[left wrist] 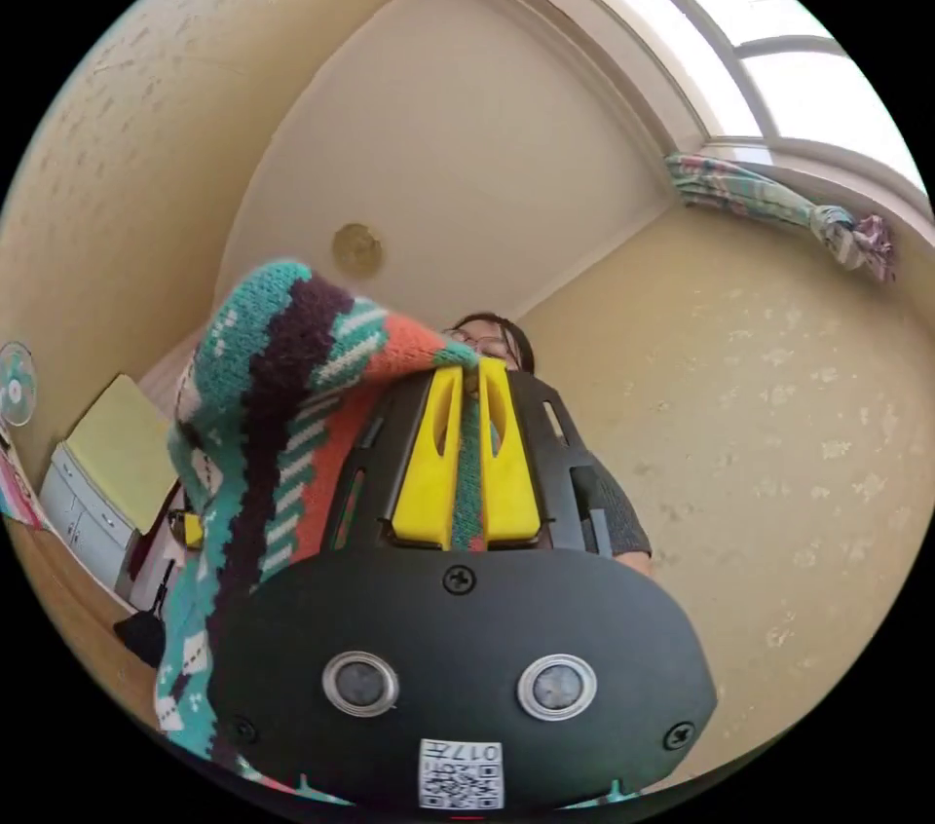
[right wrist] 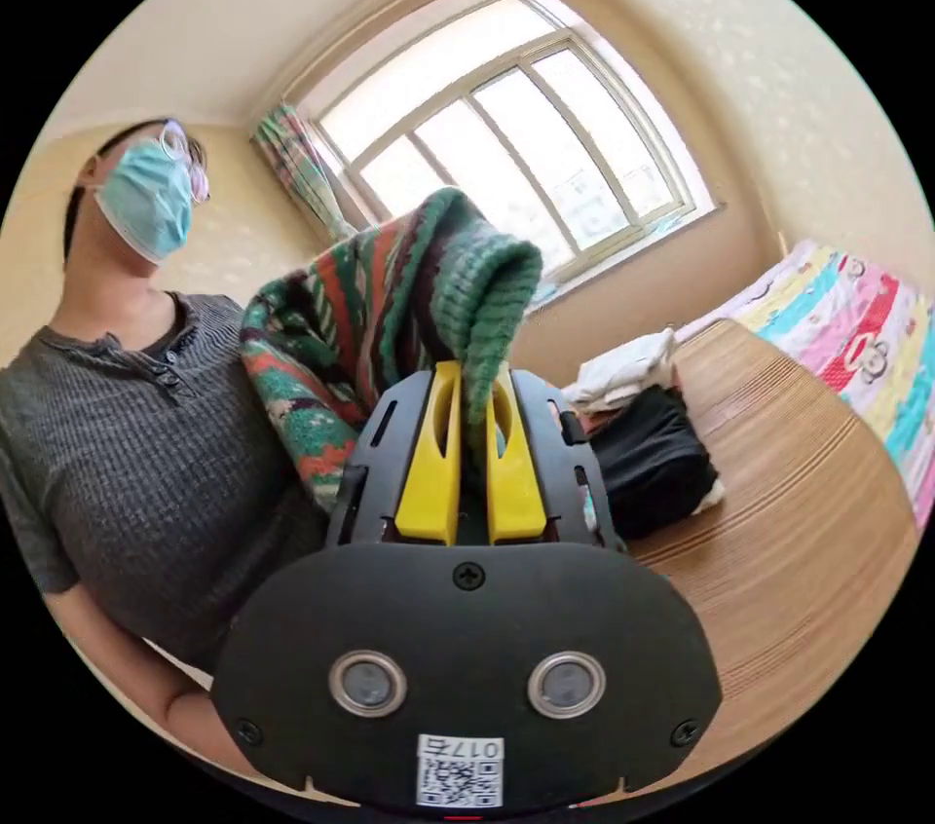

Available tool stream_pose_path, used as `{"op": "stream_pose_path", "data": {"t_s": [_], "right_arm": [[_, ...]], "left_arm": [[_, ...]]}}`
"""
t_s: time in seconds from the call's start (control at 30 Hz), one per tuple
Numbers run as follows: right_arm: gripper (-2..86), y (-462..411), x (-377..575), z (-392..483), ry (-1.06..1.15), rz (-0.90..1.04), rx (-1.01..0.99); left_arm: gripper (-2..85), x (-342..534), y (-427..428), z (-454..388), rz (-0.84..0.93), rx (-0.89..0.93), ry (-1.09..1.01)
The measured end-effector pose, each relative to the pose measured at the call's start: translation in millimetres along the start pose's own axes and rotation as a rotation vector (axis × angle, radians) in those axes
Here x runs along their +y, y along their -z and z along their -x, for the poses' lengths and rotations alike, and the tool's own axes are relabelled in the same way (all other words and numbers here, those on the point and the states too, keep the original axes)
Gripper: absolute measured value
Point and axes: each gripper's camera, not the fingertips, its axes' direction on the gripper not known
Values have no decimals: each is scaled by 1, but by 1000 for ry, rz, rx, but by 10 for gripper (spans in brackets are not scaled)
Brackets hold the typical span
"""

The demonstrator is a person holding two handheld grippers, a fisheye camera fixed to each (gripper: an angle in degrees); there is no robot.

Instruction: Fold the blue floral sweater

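A chunky knit sweater, striped in teal, dark purple, orange and white, hangs in the air between both tools, the left gripper with yellow jaws pinched on one band and the right gripper clamped on a ribbed green edge.
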Motion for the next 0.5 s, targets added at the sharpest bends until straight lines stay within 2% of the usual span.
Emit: {"op": "stream_pose_path", "data": {"t_s": [0.07, 0.1, 0.17, 0.2, 0.27, 0.33, 0.43, 0.5], "right_arm": [[13, 5, -17, 15, 9, 5, 124], [14, 7, -27, 23, 10, 19, 245], [16, 4, -40, 29, 0, 73, 463], [19, 3, -45, 31, -20, 86, 565], [23, 3, -50, 36, -34, 83, 712], [27, 3, -54, 42, -57, 64, 883], [31, 14, -60, 53, -83, -25, 1061], [34, 14, -63, 68, -48, -59, 1197]], "left_arm": [[28, -3, 1, -15, 110, -309, -18], [30, -4, -3, -15, 147, -368, -14], [31, 1, -35, 7, 371, -554, 32], [30, 4, -46, 18, 433, -583, 54], [23, 31, -90, 74, 676, -722, 125], [19, 63, -116, 125, 811, -880, 155], [16, 115, -129, 212, 881, -985, 232], [12, 139, -127, 259, 850, -997, 278]]}}
